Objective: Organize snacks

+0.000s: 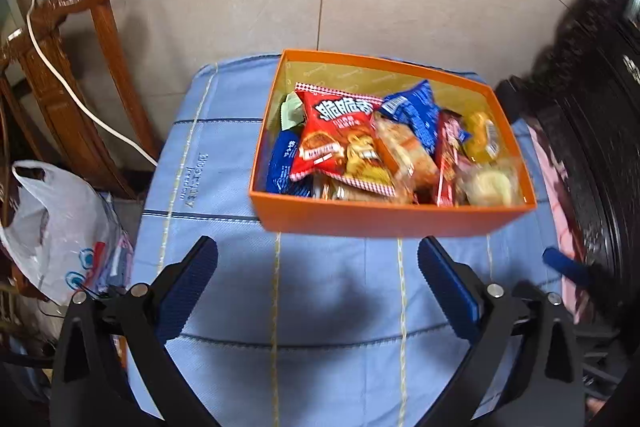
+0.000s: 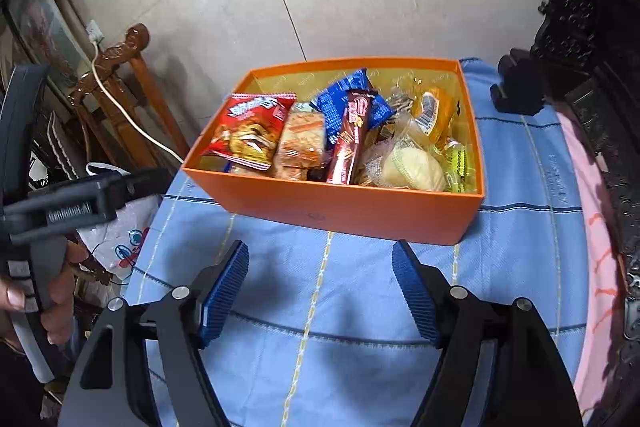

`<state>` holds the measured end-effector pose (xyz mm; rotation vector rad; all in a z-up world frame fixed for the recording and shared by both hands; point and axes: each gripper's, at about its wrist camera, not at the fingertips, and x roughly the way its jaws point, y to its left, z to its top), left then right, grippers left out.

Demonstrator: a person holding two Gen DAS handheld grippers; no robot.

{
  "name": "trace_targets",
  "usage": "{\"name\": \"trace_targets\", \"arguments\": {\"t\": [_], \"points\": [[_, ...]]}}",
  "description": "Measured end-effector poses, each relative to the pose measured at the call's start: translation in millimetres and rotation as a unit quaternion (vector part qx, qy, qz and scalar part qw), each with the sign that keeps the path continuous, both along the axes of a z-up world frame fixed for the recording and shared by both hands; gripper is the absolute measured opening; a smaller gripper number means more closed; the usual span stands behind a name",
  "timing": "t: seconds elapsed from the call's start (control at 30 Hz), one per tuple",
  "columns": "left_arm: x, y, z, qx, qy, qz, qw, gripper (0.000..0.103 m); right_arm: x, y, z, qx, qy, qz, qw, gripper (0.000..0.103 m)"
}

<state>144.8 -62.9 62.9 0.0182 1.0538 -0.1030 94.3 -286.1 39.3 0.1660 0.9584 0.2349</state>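
Observation:
An orange box stands on a blue checked cloth and holds several snack packs: a red chip bag, a blue bag, a brown bar and pale buns. The box also shows in the right wrist view, with the red bag and the brown bar. My left gripper is open and empty, just in front of the box. My right gripper is open and empty, also in front of the box. The left gripper's handle shows at the left of the right wrist view.
A carved wooden chair with a white cable stands to the left. A white plastic bag lies below it. Dark carved furniture lines the right side. A pink cloth edges the table's right. Tiled floor lies beyond.

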Motion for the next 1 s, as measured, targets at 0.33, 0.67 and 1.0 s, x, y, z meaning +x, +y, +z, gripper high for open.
{"name": "trace_targets", "arguments": {"t": [0.33, 0.67, 1.0], "points": [[-43.9, 4.0, 23.4, 0.006, -0.015, -0.007, 0.9998, 0.098, -34.6, 9.8, 29.0, -0.011, -0.025, 0.003, 1.000, 0.076], [-62.6, 6.7, 31.7, -0.001, -0.028, -0.005, 0.9996, 0.098, -49.9, 9.1, 36.8, -0.010, -0.032, 0.000, 0.999, 0.076], [-67.6, 3.3, 29.9, 0.007, -0.018, -0.010, 0.9998, 0.098, -52.0, 8.6, 41.6, -0.014, -0.040, 0.001, 0.999, 0.081]]}}
